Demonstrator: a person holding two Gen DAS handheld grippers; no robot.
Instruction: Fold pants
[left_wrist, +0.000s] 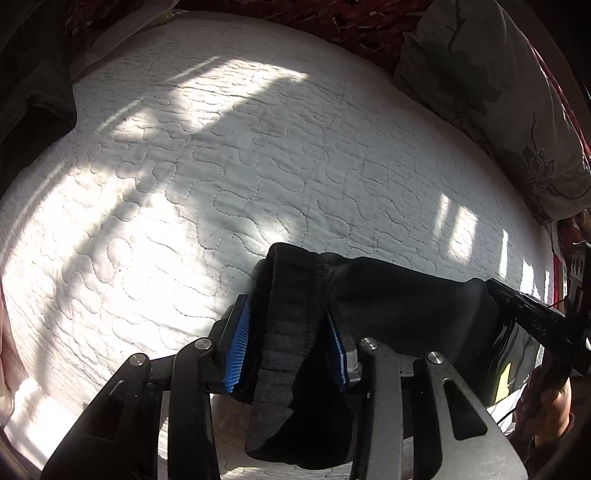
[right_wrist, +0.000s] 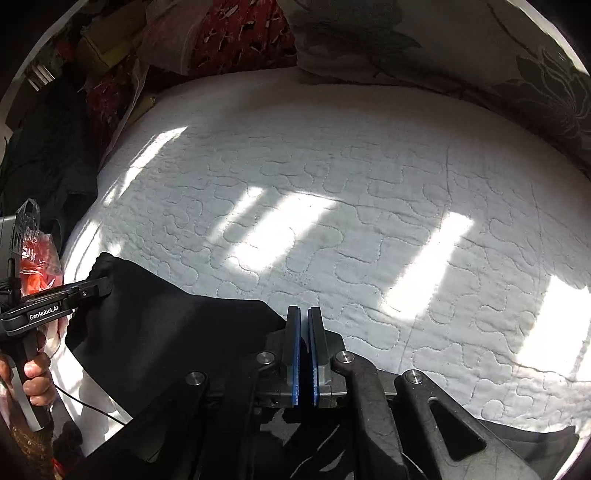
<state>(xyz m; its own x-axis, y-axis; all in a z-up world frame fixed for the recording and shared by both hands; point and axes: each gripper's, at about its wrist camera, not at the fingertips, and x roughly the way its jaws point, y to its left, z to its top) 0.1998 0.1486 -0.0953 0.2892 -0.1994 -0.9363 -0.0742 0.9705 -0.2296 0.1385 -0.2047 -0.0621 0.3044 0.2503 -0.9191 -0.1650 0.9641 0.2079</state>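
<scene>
The black pants (left_wrist: 388, 302) hang stretched between my two grippers above the white quilted bed (left_wrist: 221, 166). My left gripper (left_wrist: 288, 332) has its blue pads on either side of the bunched waistband (left_wrist: 288, 350) and is shut on it. My right gripper (right_wrist: 303, 332) is shut with its blue pads nearly touching, pinching the black fabric (right_wrist: 166, 332) at its left. The right gripper also shows at the right edge of the left wrist view (left_wrist: 491, 286), and the left gripper shows at the left of the right wrist view (right_wrist: 99, 288), gripping the cloth.
A floral pillow (left_wrist: 498, 92) lies at the bed's far right. Dark clothes (left_wrist: 33, 92) are piled at the left edge. Red patterned fabric (right_wrist: 240, 33) lies beyond the bed. Sunlit patches cross the quilt (right_wrist: 424, 258).
</scene>
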